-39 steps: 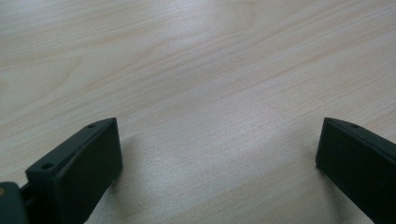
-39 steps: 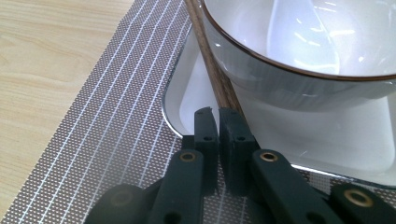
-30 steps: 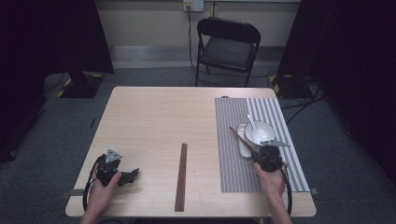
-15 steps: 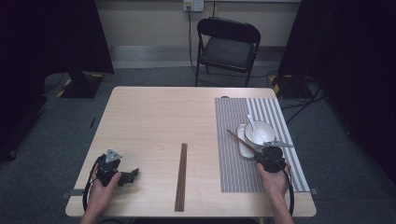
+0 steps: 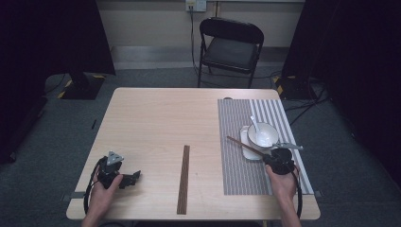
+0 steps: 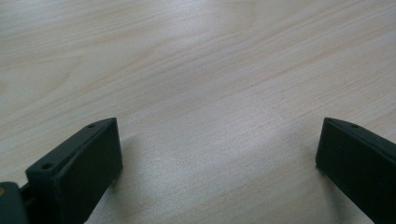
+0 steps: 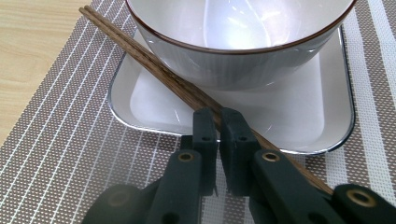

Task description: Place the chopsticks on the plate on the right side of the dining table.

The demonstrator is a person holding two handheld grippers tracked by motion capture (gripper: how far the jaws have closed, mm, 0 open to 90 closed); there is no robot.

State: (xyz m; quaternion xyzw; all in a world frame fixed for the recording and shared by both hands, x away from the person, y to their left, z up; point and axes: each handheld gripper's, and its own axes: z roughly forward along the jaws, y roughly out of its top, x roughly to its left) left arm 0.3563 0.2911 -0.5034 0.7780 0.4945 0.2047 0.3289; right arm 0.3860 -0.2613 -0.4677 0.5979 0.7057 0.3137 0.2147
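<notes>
- We see the right gripper (image 7: 217, 122) clamped on wooden chopsticks (image 7: 154, 70), which lie slantwise across the square plate's (image 7: 233, 135) rim, beside the bowl (image 7: 243, 51).
- Our left gripper (image 6: 217, 154) rests on the table (image 6: 196, 70), jaws wide, holding nothing.

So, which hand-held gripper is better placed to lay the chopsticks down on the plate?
The right. The right hand-held gripper is already shut on the chopsticks, which lie across the white plate beside the bowl. The left hand-held gripper rests open on the bare table, far away.
</notes>
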